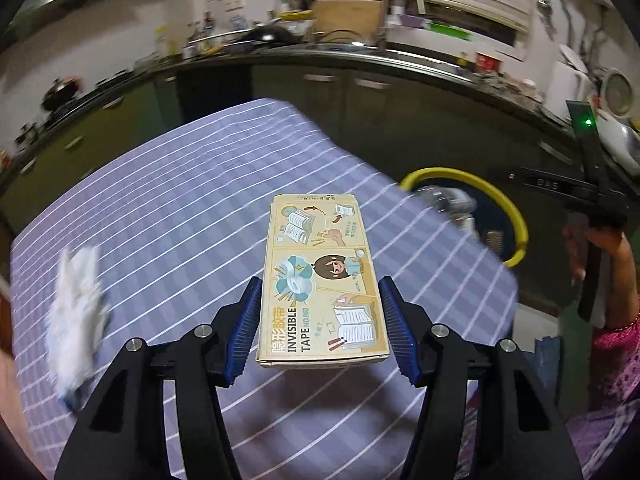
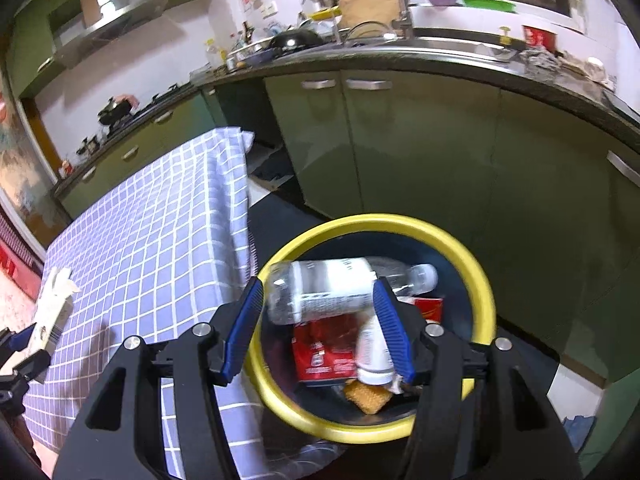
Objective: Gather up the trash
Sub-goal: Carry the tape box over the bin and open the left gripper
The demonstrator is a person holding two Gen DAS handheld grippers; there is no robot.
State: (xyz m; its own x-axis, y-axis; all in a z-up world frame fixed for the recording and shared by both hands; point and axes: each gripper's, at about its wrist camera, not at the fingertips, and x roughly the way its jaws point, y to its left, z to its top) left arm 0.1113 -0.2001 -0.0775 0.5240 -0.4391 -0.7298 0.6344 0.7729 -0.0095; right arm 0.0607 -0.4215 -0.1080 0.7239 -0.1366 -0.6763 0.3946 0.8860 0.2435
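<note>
Left wrist view, left gripper jaws pinching the tape box above the checked worktop, crumpled tissue left of the jaws, right wrist view, right gripper jaws pinching a plastic bottle crosswise over the yellow-rimmed bin, red packet below

The flat illustrated cardboard tape box sits between the pads of the left claw, above the bench under the purple white-checked cloth. A crumpled white paper wad lies on the cloth to the box's left. The round yellow-rimmed dark bin stands off the bench's right edge, before the green kitchen cabinets. The clear plastic bottle lies crosswise between the pads of the right claw, over the bin; whether they press it cannot be told. A red carton lies in the bin
</note>
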